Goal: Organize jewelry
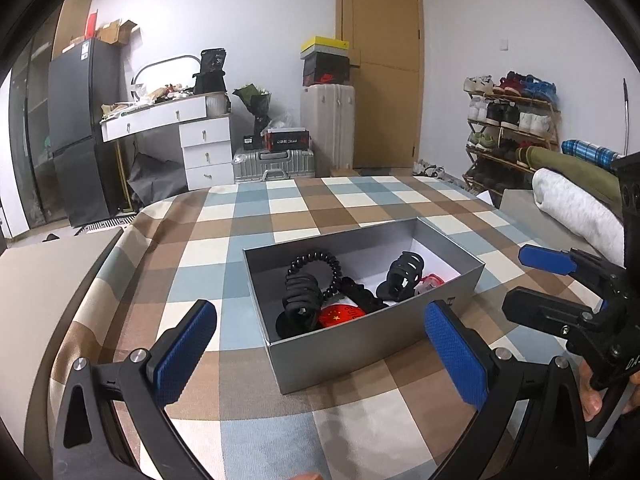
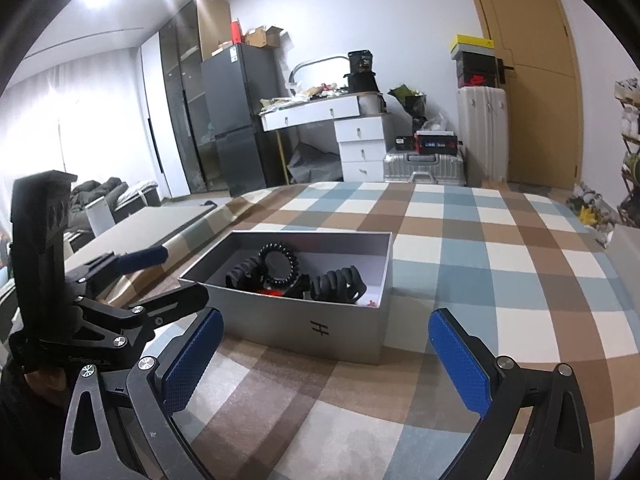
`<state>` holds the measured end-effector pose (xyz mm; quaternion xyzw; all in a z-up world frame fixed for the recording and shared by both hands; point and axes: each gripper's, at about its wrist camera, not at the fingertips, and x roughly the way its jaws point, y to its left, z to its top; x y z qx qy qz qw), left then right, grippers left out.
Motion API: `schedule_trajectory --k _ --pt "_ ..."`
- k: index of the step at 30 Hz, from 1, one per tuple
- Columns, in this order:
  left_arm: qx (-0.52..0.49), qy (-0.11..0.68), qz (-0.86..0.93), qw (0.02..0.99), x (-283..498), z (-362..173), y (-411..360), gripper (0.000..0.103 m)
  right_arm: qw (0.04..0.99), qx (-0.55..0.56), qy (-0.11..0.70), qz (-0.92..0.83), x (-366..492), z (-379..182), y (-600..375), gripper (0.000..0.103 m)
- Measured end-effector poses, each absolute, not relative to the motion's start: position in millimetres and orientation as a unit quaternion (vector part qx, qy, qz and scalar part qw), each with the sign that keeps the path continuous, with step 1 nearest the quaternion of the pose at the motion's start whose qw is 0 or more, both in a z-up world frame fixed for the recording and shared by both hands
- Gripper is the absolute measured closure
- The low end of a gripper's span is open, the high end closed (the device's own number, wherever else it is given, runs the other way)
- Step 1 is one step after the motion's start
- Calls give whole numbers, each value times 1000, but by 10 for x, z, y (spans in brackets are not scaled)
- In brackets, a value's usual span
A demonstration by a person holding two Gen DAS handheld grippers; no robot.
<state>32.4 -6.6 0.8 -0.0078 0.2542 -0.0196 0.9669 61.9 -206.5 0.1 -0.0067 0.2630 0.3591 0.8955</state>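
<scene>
**Grey box of hair accessories on a checked tablecloth**

A checked tablecloth (image 1: 304, 208) covers the table; behind it stand a white dresser (image 1: 200, 144), a dark fridge (image 1: 82, 128) and a wooden door (image 1: 384, 92). The open grey box (image 1: 360, 340) holds two black claw clips (image 1: 402, 276), a black spiral hair tie (image 1: 320, 264) and a red item (image 1: 340, 316). Only the left view shows the shoe rack (image 1: 516, 128); only the right shows the curtained window (image 2: 92, 128). Left gripper (image 1: 320, 356) and right gripper (image 2: 326, 364) both hang wide open and empty, just before the box.

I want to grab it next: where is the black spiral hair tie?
In the left wrist view, the spiral hair tie lies inside the grey box, toward its back left, just behind the left black claw clip.
</scene>
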Motion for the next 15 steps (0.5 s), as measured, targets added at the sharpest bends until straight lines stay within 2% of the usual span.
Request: schedule_trajectory --k 15 --pt "-5 254 -26 967 315 1 -90 2 899 -1 247 362 577 35 -2097 0"
